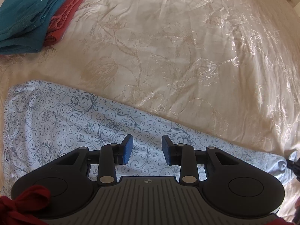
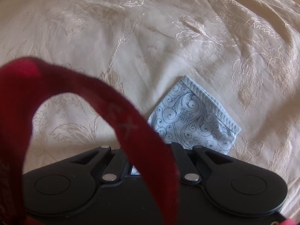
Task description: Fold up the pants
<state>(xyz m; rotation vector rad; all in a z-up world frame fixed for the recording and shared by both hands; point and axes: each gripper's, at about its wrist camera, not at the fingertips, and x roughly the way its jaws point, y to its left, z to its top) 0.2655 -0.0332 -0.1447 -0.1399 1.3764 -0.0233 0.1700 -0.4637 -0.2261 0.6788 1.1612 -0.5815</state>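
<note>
Roughly, left to right:
Far left: a teal garment (image 1: 28,16) lies folded on a red one (image 1: 65,16) at the bedspread's (image 1: 168,46) far corner, well apart from the work.
Pants: the pale blue scroll-print pants (image 1: 65,116) lie flat across the near bedspread, wide end at left, tapering to a hem at right.
Left gripper (image 1: 147,149): jaws partly apart, blue pads (image 1: 128,148) hovering over the cloth's middle with nothing between them; whether the tips touch the fabric I cannot tell.
Right gripper (image 2: 169,144): jaws drawn together at the leg end; the hemmed cuff (image 2: 196,114) sticks out just beyond them, so it looks pinched, though a red strap (image 2: 120,112) hides the tips.
Step in hand: securing the leg hem, judged as the start of a lengthwise fold.
Next move: likely the right should carry the cuff toward the waist end while the left pins or grips the middle; a loose pinch could let the hem slip.
</note>
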